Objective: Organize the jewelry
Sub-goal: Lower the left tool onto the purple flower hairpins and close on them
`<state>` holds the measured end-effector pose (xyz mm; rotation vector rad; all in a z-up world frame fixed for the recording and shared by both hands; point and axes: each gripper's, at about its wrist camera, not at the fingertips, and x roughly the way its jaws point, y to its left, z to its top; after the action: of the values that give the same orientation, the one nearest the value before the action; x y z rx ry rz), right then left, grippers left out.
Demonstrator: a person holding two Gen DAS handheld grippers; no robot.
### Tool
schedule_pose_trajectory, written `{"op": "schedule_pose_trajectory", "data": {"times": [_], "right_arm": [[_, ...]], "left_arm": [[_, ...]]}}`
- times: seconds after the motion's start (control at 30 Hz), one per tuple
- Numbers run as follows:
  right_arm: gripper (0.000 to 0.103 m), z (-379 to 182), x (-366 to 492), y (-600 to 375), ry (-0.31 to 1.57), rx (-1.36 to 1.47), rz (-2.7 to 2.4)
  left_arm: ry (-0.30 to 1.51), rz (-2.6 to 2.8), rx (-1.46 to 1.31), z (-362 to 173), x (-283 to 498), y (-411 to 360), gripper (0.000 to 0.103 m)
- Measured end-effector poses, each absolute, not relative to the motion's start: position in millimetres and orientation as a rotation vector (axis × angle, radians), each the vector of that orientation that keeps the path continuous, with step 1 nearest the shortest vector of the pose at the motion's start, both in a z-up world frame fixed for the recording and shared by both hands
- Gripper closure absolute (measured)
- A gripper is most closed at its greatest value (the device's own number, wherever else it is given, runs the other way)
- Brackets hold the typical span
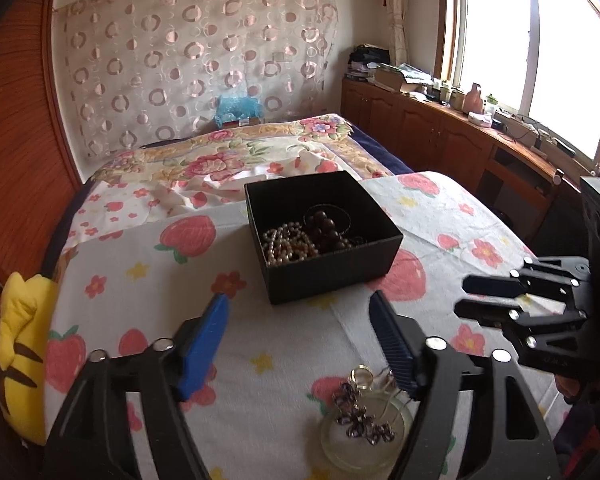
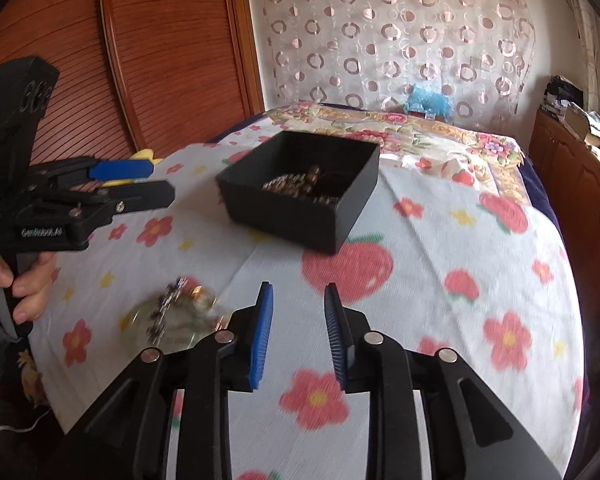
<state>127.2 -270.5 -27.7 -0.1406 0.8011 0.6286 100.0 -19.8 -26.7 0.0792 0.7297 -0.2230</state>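
Note:
A black open box [image 1: 332, 264] [image 2: 300, 208] sits mid-table and holds a pearl necklace [image 1: 286, 244] and a dark wooden bead bracelet [image 1: 326, 230]. A clear glass dish [image 1: 364, 440] [image 2: 168, 328] near the front edge holds a purple-stone chain [image 1: 360, 416] and gold rings [image 1: 362, 376]. My left gripper [image 1: 300, 320] [image 2: 156, 184] is open and empty, above the cloth between dish and box. My right gripper [image 2: 298, 312] [image 1: 464, 296] is open and empty, to the right of the dish.
The table wears a white cloth [image 1: 140, 264] printed with strawberries and flowers. A yellow plush toy [image 1: 20, 344] lies at its left edge. A bed [image 1: 228, 160] stands behind, a wooden cabinet [image 1: 440, 128] with clutter under the window on the right.

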Motion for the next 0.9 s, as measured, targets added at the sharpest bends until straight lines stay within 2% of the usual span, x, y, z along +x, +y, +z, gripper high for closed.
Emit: {"op": "schedule_pose_trajectory", "data": {"times": [0.07, 0.1, 0.33, 0.9], "right_arm": [[0.072, -33.0, 115.3, -272.4, 0.809, -0.146, 0.619], [0.067, -34.8, 111.6, -272.8, 0.813, -0.145, 0.617], [0.050, -51.3, 86.5, -275.8, 0.842, -0.130, 0.606], [0.048, -59.6, 83.2, -285.5, 0.855, -0.106, 0.594]], "left_arm": [[0.743, -0.222, 0.077, -29.9, 97.0, -19.4, 0.029], [0.747, -0.221, 0.075, -31.7, 95.5, -19.1, 0.027], [0.806, -0.225, 0.037, -55.3, 81.5, -12.6, 0.026], [0.935, -0.331, 0.099, -94.9, 72.6, -44.0, 0.026]]}}
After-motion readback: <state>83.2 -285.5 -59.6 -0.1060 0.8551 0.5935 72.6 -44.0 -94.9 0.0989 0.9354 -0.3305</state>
